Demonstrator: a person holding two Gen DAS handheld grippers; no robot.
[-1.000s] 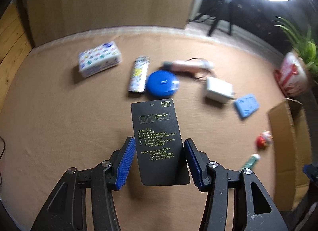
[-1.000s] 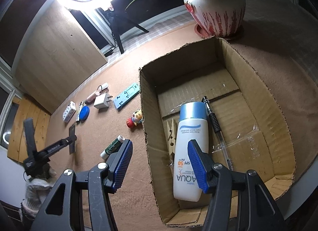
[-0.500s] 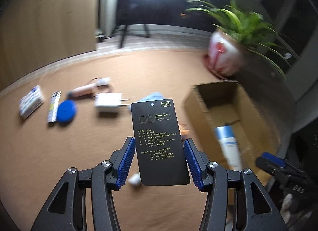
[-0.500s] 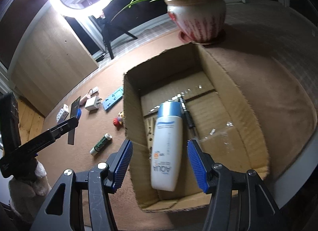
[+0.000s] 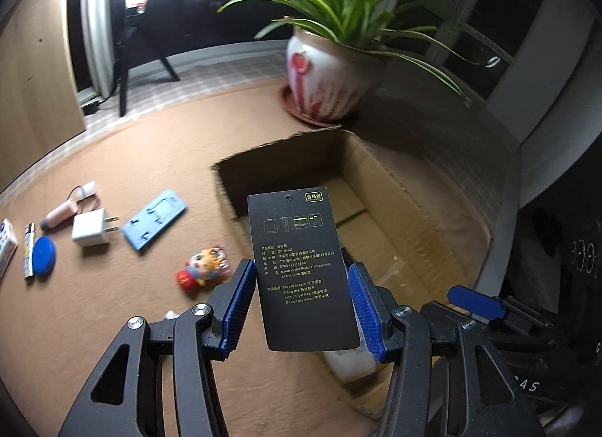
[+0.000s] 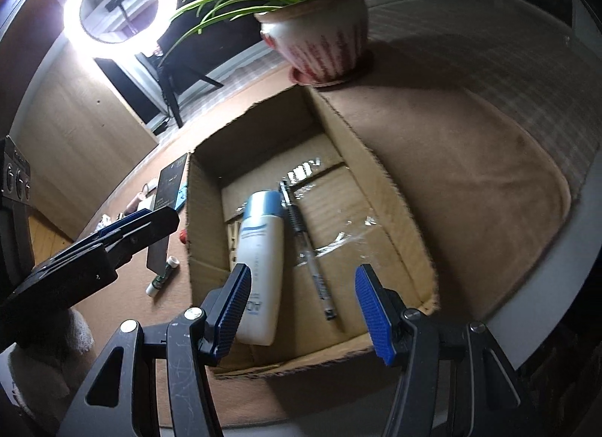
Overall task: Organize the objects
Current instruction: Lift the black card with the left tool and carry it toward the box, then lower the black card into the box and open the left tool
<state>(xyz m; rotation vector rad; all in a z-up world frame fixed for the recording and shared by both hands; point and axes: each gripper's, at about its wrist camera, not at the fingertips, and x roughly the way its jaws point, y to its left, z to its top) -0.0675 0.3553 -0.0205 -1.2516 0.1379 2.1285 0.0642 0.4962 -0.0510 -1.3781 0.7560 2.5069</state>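
Black card tag (image 5: 304, 271) with gold print stands upright between the blue pads of the left gripper (image 5: 301, 305), pinched by its two long edges, its long axis running 12 to 6 o'clock and its punched hole at the 12 o'clock end. It hangs over the near left wall of the open brown cardboard box (image 5: 395, 188), which fills the 1 to 4 o'clock part of the left view. In the right view the right gripper (image 6: 308, 309) is spread wide with nothing between its pads, poised above the box's near rim (image 6: 301, 363). Inside lie a white bottle with a blue cap (image 6: 259, 260) and a clear pen (image 6: 312, 252), both lengthwise; the box floor toward 2 o'clock is bare. The brown desk (image 5: 113, 324) carries a small figurine (image 5: 203, 267), a blue stand (image 5: 154, 224) and a white charger (image 5: 92, 230) at 9 to 10 o'clock.
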